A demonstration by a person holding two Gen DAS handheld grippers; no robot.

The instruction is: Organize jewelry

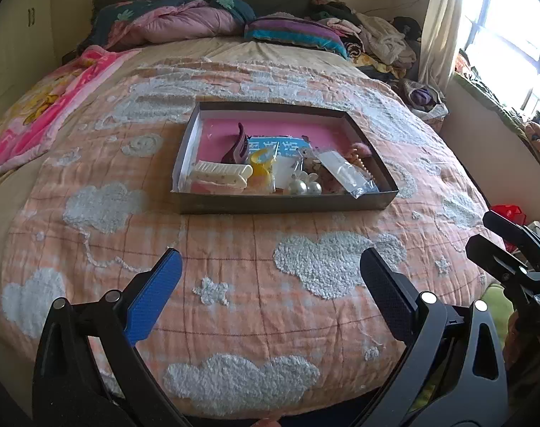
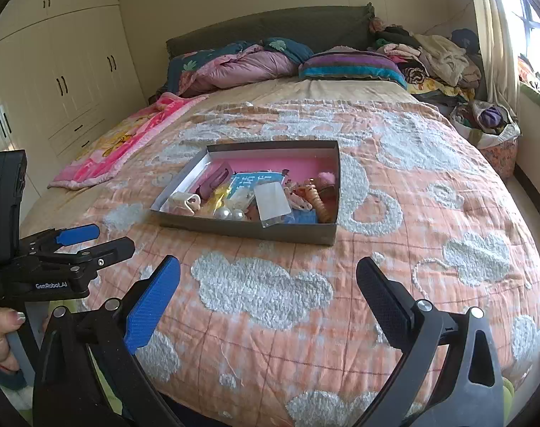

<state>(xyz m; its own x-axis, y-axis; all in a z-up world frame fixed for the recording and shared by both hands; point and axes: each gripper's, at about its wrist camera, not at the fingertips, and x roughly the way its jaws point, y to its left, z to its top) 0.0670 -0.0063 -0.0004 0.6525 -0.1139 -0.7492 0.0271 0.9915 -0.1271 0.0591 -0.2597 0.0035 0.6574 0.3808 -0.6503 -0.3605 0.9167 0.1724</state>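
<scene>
Peach-checked quilt (image 1: pixel 234 284) with tufted white clouds covers the bed, and a shallow grey cardboard box (image 1: pixel 287 206) with a pink floor sits on it around the middle, well short of the near edge. The jewelry and hair things are heaped against the box's near wall: a cream hair claw clip (image 1: pixel 222 174) in the near-left corner, a purple claw clip (image 1: pixel 236 146) behind it, a yellow piece (image 1: pixel 261 165) beside that, two large pearl beads (image 1: pixel 307 188) touching the near wall, a clear plastic packet (image 1: pixel 344 174) toward the right (tilted, one corner over the rim), and a spiral hair tie (image 2: pixel 319 203) by the right wall.

The left gripper (image 1: pixel 270 284) hangs over the quilt's near edge with its fingers spread wide, nothing between them. The right gripper (image 2: pixel 268 284) does likewise, fingers wide apart and empty, just beside the left one and well apart from the box.
</scene>
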